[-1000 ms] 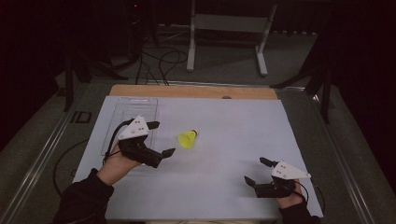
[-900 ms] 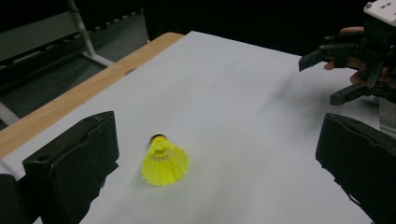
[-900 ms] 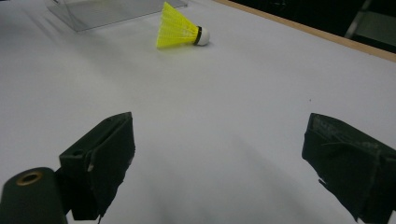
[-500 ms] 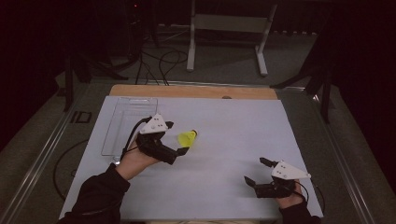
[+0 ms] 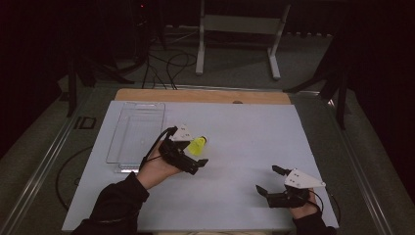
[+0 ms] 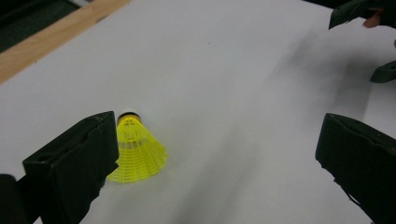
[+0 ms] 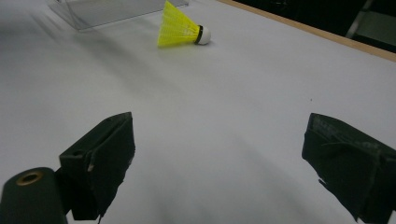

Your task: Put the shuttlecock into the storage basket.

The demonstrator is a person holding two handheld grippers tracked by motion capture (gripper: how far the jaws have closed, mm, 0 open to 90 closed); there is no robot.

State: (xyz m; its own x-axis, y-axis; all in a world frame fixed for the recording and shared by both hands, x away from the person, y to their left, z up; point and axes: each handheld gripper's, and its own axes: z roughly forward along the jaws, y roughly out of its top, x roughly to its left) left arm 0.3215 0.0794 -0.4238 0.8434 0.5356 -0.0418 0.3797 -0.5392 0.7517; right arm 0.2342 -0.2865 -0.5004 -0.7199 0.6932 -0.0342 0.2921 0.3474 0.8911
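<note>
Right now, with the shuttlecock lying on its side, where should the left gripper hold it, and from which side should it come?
Probably across the yellow skirt of the shuttlecock, near the black band by the cork. It lies on its side, so the skirt is broad while the round cork could slip. The left gripper is open beside it with one jaw already close; coming down from above, jaws either side of the skirt, seems best.

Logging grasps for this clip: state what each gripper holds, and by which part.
Nothing is held. The left gripper is open beside the yellow plastic shuttlecock, which lies on the white table; the right gripper is open and empty.
</note>
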